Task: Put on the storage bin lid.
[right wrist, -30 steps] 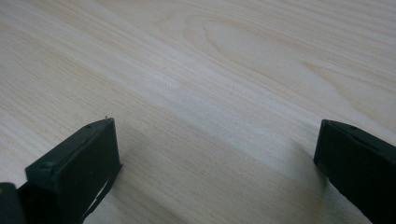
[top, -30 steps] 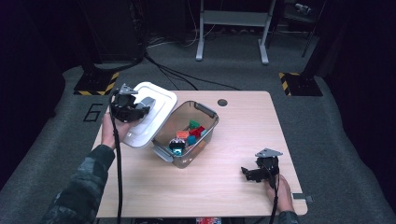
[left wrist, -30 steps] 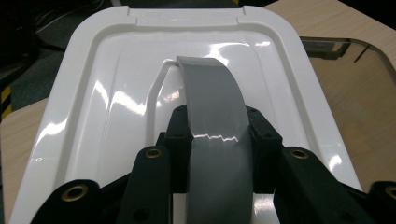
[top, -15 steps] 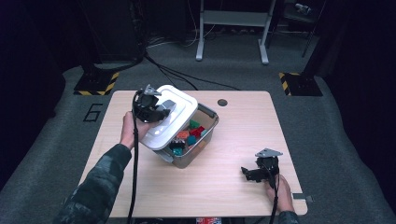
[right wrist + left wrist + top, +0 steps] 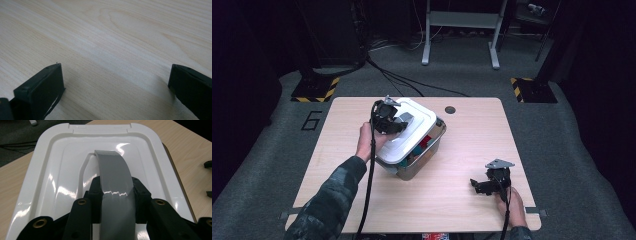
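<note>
The left gripper [image 5: 116, 192] is clamping the grey handle [image 5: 113, 173] of the white lid [image 5: 407, 131], which is lying askew over the clear bin [image 5: 424, 160] near the tabletop's [image 5: 472, 130] middle. The right gripper [image 5: 479, 186] is resting with jaws spread, empty, by the near right corner.

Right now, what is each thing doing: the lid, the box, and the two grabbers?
White lid: held by its grey handle, tilted over the box, not pressed on.
Clear box: partly covered, colourful toys inside.
Left gripper: shut on the handle.
Right gripper: open, holding nothing, over the table.
</note>
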